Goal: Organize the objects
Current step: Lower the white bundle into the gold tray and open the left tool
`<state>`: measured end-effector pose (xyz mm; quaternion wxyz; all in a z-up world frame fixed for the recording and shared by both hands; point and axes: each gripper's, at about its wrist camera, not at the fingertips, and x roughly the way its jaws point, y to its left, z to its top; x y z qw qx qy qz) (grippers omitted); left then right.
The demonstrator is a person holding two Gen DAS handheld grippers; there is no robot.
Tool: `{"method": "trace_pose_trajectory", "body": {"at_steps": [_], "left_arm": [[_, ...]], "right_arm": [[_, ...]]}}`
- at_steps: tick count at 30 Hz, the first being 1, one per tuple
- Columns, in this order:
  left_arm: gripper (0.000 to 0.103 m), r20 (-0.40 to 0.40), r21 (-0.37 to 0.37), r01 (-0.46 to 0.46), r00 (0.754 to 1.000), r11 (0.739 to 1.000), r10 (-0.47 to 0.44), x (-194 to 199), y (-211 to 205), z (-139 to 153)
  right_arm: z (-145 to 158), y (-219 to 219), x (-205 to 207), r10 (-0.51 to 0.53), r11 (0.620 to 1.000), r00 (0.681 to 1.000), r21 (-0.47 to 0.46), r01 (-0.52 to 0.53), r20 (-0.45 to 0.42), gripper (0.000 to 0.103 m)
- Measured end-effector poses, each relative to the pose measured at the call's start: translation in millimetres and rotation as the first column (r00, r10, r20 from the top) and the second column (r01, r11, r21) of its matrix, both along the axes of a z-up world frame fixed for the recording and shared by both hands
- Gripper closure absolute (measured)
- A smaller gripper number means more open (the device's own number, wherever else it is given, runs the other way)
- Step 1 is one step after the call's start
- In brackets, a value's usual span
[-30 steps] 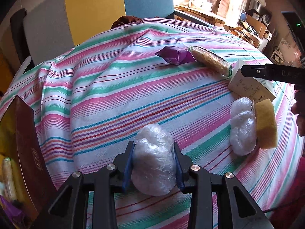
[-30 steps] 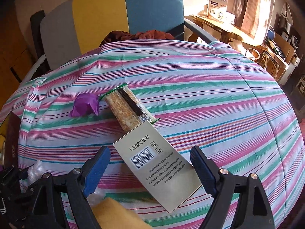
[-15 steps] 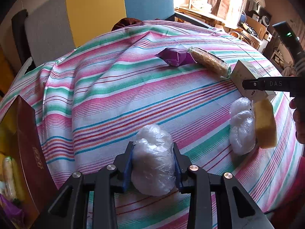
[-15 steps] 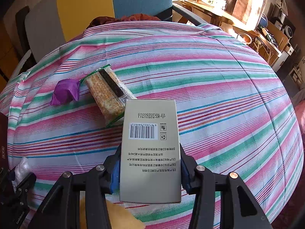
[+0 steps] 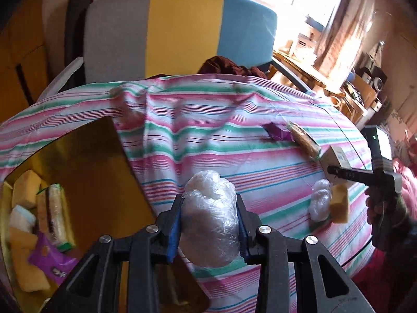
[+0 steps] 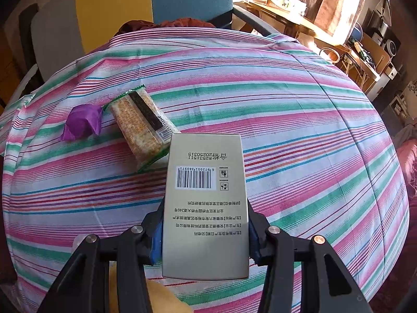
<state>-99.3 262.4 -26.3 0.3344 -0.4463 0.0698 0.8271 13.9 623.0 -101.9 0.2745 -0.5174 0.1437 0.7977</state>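
My left gripper (image 5: 208,224) is shut on a clear plastic-wrapped bundle (image 5: 209,216) and holds it above the striped tablecloth, beside the open yellow box (image 5: 86,172) at the left. My right gripper (image 6: 204,237) is shut on a flat beige carton (image 6: 206,203) with a barcode, lifted over the cloth; the carton also shows in the left wrist view (image 5: 336,157). A cracker packet (image 6: 140,125) and a purple wrapper (image 6: 82,122) lie ahead on the left. A second plastic bundle (image 5: 319,199) and a yellow sponge (image 5: 338,203) lie by the right gripper.
The yellow box holds sponges (image 5: 26,187), a cracker packet (image 5: 53,214) and a purple packet (image 5: 50,260). A grey, yellow and blue chair back (image 5: 182,31) stands behind the table. A cluttered desk (image 6: 299,13) is at the far right.
My left gripper has risen and swung left with the bundle, bringing the yellow box into view. My right gripper closed on the carton and lifted it slightly.
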Motion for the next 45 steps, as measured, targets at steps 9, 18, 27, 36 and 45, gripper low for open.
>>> {"method": "trace_pose_trajectory", "body": {"at_steps": [9,18,27,36,45], "left_arm": [[0.067,0.08,-0.058,-0.277,0.956,0.959,0.281,-85,-87,-32],[0.067,0.048,-0.112,-0.358,0.93,0.927,0.365,-118,-91,-52],[0.066,0.015,-0.195,-0.387,0.918,0.901,0.397,-140,-85,-71],[0.057,-0.013,-0.236,-0.416,0.905,0.878,0.425,-152,-91,-82],[0.053,-0.14,-0.166,-0.398,0.915,0.902,0.378,-110,-103,-37]], "right_arm": [[0,-5,-1,0.012,1.0,1.0,0.02,-0.012,0.01,0.053],[-2,-6,-2,0.02,0.999,1.0,0.031,-0.021,0.016,0.053],[-2,-6,-3,0.027,0.999,0.999,0.037,-0.027,0.019,0.053],[-2,-6,-3,0.028,0.999,0.999,0.039,-0.029,0.019,0.053],[3,-3,0,0.006,0.999,1.0,0.044,-0.005,-0.019,0.053]]}}
